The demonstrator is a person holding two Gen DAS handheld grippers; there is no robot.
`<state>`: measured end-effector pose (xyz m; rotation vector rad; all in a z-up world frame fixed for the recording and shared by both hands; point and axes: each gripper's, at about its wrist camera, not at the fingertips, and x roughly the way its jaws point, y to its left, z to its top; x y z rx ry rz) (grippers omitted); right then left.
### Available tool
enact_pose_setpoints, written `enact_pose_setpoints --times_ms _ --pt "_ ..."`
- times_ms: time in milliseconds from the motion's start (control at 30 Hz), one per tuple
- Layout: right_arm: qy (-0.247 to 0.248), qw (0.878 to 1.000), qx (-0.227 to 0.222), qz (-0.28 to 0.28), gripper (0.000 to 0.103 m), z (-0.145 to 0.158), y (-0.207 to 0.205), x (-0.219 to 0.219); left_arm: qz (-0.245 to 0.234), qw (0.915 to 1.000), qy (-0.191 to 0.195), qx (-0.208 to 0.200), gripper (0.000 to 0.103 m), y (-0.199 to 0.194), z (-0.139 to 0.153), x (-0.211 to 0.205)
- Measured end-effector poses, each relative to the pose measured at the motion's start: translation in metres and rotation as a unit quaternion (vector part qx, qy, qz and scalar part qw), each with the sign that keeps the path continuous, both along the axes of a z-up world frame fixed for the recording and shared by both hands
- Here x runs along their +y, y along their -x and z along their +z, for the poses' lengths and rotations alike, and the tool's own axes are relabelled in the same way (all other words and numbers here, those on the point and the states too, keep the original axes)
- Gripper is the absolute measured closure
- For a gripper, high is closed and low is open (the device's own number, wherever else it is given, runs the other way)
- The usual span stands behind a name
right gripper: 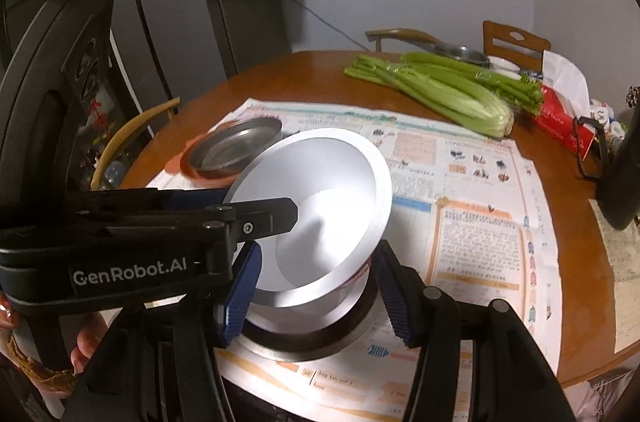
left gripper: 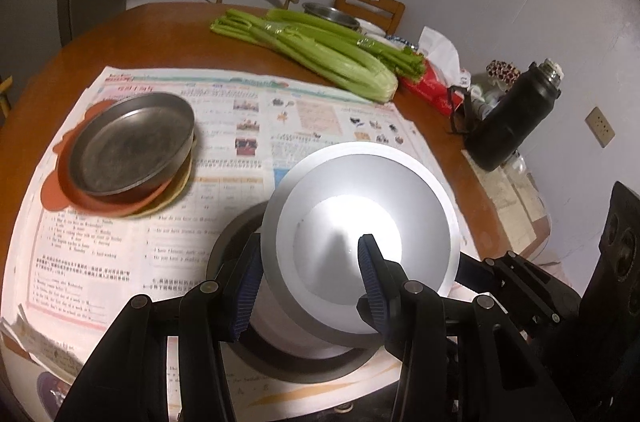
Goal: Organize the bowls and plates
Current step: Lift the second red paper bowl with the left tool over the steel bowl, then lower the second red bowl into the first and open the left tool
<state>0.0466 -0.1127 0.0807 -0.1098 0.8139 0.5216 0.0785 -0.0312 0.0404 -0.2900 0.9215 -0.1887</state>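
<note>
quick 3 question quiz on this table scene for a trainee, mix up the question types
1. True or false: a metal dish sits on top of the orange plate.
2. Which vegetable lies at the far side of the table? A carrots, B celery, C leeks.
3. Which gripper has one finger inside the white bowl?
Key: 1 true; 2 B; 3 the left gripper.
</note>
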Motion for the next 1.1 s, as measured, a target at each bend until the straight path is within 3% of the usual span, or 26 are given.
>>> enact_pose_setpoints --times_ms 500,1100 --pt "0.018 0.999 0.037 0.019 0.045 -0.03 -0.002 0.014 0.011 0.9995 -0.023 0.016 0.055 0.005 -0.023 0.005" --pt "0.016 1.0 0.022 0.002 0.045 -0.023 -0.003 0.002 0.026 0.999 -0.035 0.011 0.054 0.009 -0.021 0.014"
